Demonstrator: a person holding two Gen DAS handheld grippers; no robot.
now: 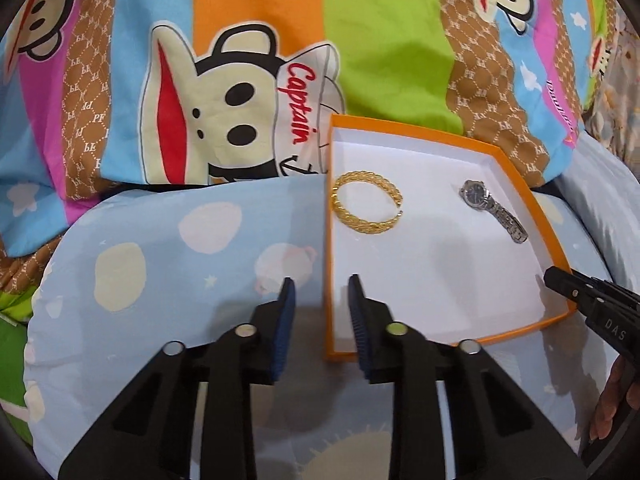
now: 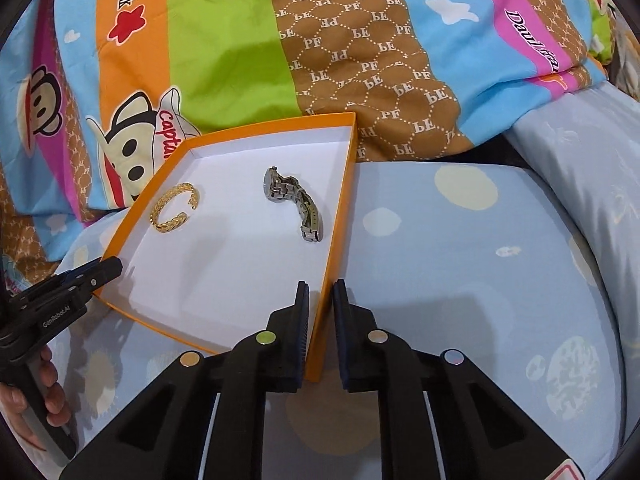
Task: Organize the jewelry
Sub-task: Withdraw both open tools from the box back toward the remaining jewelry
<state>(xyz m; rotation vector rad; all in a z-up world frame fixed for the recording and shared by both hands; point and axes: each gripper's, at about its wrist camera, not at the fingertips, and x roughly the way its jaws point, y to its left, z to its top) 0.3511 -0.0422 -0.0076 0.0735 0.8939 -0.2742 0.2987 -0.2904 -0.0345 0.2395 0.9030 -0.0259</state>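
An orange box [image 1: 516, 196] with a white inside lies on a pale blue pillow; it also shows in the right wrist view [image 2: 276, 124]. In it lie a gold braided bangle [image 1: 366, 202] [image 2: 174, 207] and a silver wristwatch [image 1: 494, 210] [image 2: 294, 200]. My left gripper [image 1: 322, 288] is open, its jaws astride the box's left wall, not touching it. My right gripper [image 2: 321, 290] straddles the box's right wall with a narrow gap; the jaws are close to the wall but I see small gaps on both sides. Each gripper shows in the other's view [image 1: 560, 280] [image 2: 108, 268].
The pale blue pillow [image 1: 180, 248] [image 2: 460, 240] with cream spots carries the box. Behind it lies a bright striped quilt [image 1: 360, 40] [image 2: 340, 40] with monkey cartoons. A second pale blue pillow [image 2: 580, 152] sits at the right.
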